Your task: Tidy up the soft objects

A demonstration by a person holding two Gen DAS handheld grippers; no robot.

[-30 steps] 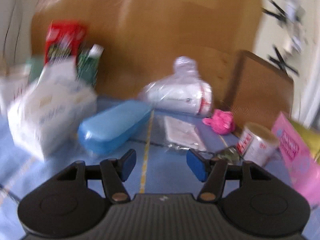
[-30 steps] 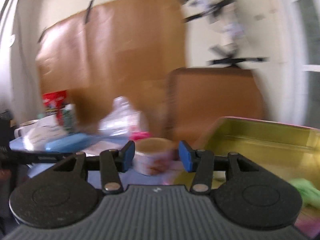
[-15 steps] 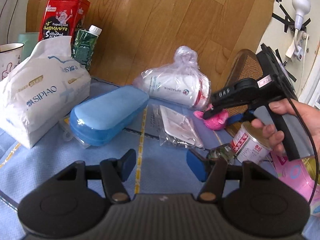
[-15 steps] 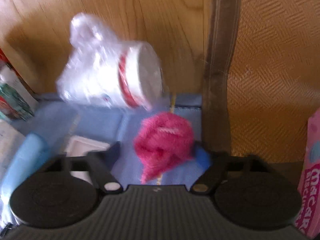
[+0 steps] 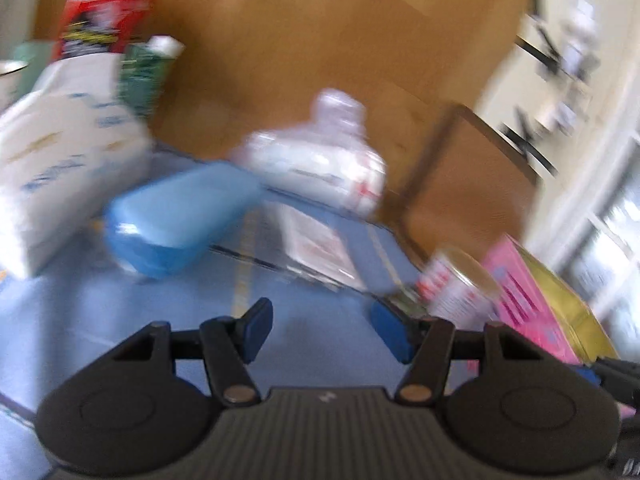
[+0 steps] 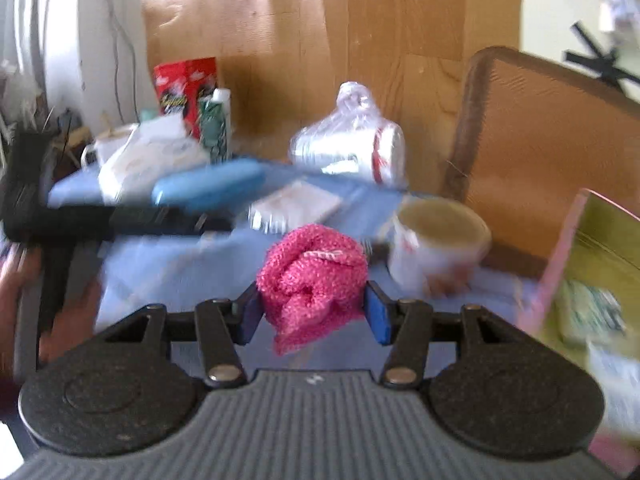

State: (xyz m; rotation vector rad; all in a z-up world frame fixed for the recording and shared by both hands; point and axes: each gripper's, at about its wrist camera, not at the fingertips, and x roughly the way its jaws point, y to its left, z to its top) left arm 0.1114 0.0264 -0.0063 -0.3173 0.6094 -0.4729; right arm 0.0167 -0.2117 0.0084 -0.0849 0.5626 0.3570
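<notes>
Since the pink knitted cloth (image 6: 312, 280) is bunched between the blue pads of the right gripper (image 6: 313, 314) and hangs clear of the blue mat (image 6: 160, 264), the right gripper is pinching it, with both pads pressed into its sides and a loose corner drooping below the jaws. The jaws have just been opening a little, but the cloth sits squeezed between them, so the grip looks intact. The open box (image 6: 592, 264) with the pink wall and yellow-green inside stands just to the right of the gripper, probably the bin for soft things, which would explain why the cloth is lifted and carried that way; something pale green already lies inside. The paper cup (image 6: 436, 248) stands near the box on the mat, a likely thing to knock on the way. The left gripper (image 5: 318, 330) hovers low over the mat with its jaws spread and nothing between them, apparently waiting its turn; a hand shows blurred at the left edge of the right view. Further back lie the blue case (image 5: 180, 216), the tissue pack (image 5: 60, 168) and the plastic-wrapped bundle (image 5: 320, 168), untouched; the tissue pack and bundle look soft and may be sorted next. Both views are motion-blurred, so fine contact is hard to read.
</notes>
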